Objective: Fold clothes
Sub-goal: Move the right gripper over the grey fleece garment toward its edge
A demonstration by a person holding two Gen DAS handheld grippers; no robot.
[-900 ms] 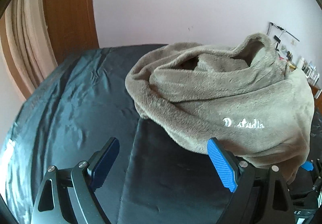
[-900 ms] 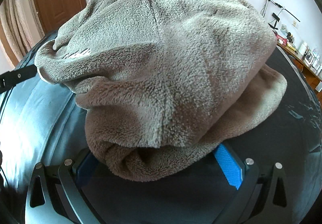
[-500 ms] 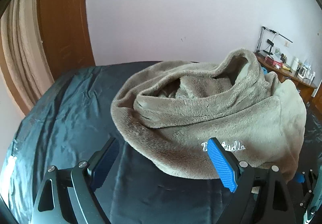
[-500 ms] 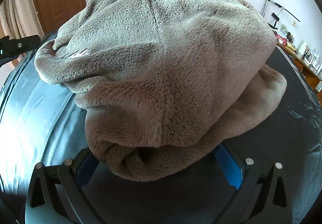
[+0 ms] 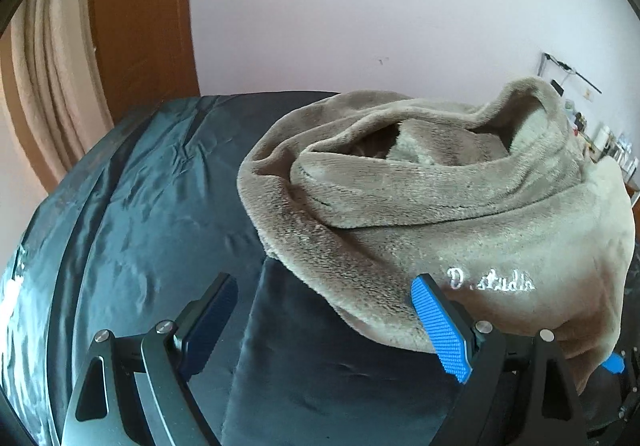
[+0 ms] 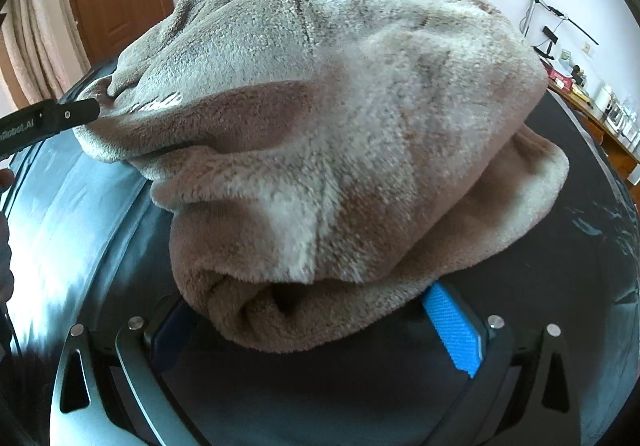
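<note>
A grey-brown fleece garment (image 5: 440, 197) with white embroidered lettering lies in a bunched heap on a dark satin bedsheet (image 5: 132, 230). My left gripper (image 5: 324, 322) is open and empty at the heap's near left edge; its right blue pad (image 5: 440, 330) touches the fleece. In the right wrist view the garment (image 6: 340, 117) fills the frame. My right gripper (image 6: 316, 326) is open, with a rolled fold of the fleece lying between its fingers. The left gripper's black finger (image 6: 48, 121) shows at the heap's far left.
A wooden door (image 5: 140, 17) and a cream curtain (image 5: 44, 85) stand at the left behind the bed. A white wall is behind. A cluttered wooden shelf (image 6: 592, 101) with small items runs along the right side.
The left gripper swung down and back up beside the heap and ends slightly closer to its left edge. The right gripper and the garment have barely moved.
</note>
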